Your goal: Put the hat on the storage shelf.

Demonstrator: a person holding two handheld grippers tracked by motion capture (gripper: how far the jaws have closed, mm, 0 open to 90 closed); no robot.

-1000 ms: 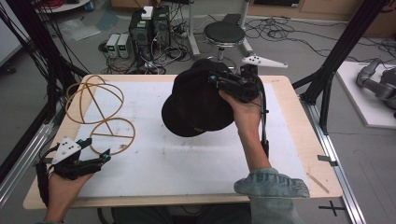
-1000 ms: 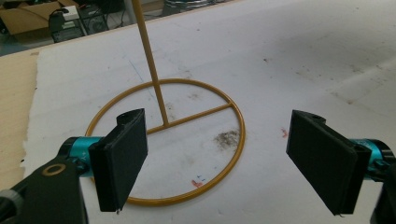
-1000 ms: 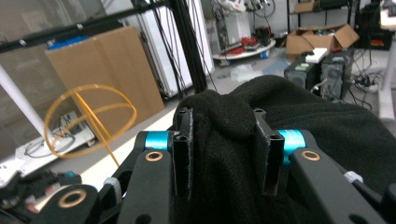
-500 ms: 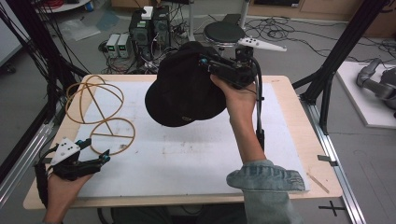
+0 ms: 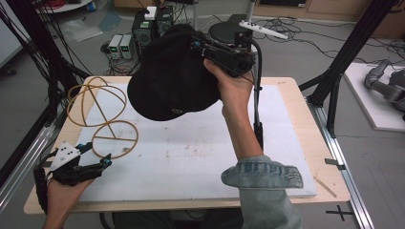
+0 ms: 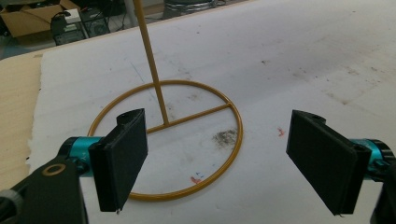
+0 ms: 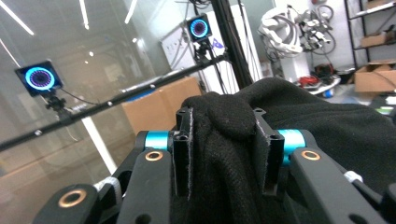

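Jaws on my left gripper (image 5: pixel 98 161) stand wide apart over the white board (image 5: pixel 200 157), with nothing between them, and just ahead of their tips lies the ring base of the gold wire stand (image 6: pixel 166 140), its thin post rising away from me. Farther off, my right gripper (image 5: pixel 203 45) is raised well above the table, its jaws pinched on a bunched fold of the black hat (image 7: pixel 224 140), which hangs down and to that gripper's left.
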